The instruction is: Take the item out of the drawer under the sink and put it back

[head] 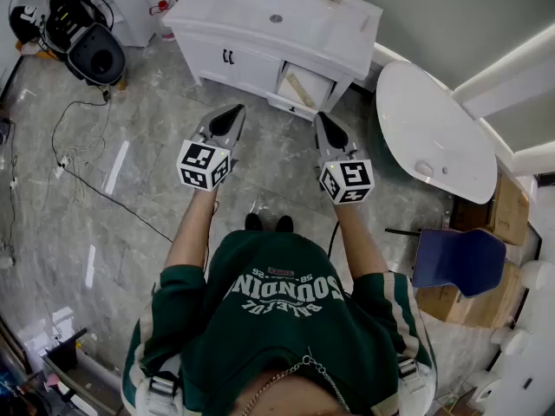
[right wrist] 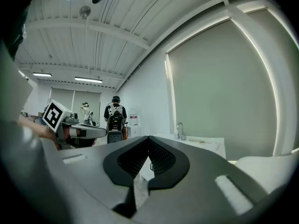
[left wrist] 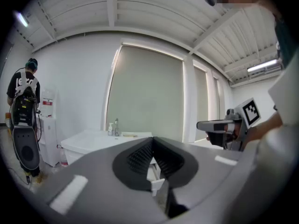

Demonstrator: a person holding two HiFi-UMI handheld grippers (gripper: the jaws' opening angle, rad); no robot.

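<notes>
A white sink cabinet [head: 260, 24] stands ahead of me, and its right-hand drawer [head: 293, 105] is pulled open. A pale, flat item [head: 301, 87] lies inside the drawer. My left gripper [head: 236, 111] hovers over the floor in front of the cabinet, shut and holding nothing. My right gripper [head: 320, 118] is level beside it, just short of the drawer, also shut and holding nothing. In the left gripper view the left gripper [left wrist: 152, 139] points at the cabinet [left wrist: 93, 143], with the right gripper [left wrist: 222, 125] off to its right. In the right gripper view the right gripper [right wrist: 148, 138] faces the sink [right wrist: 205, 143].
A white round table [head: 434, 133] stands at the right, with a blue chair [head: 460, 258] and cardboard boxes [head: 507, 211] behind it. Black equipment [head: 87, 42] and cables [head: 78, 146] lie on the floor at the left. A person with a backpack [left wrist: 25, 120] stands by the left wall.
</notes>
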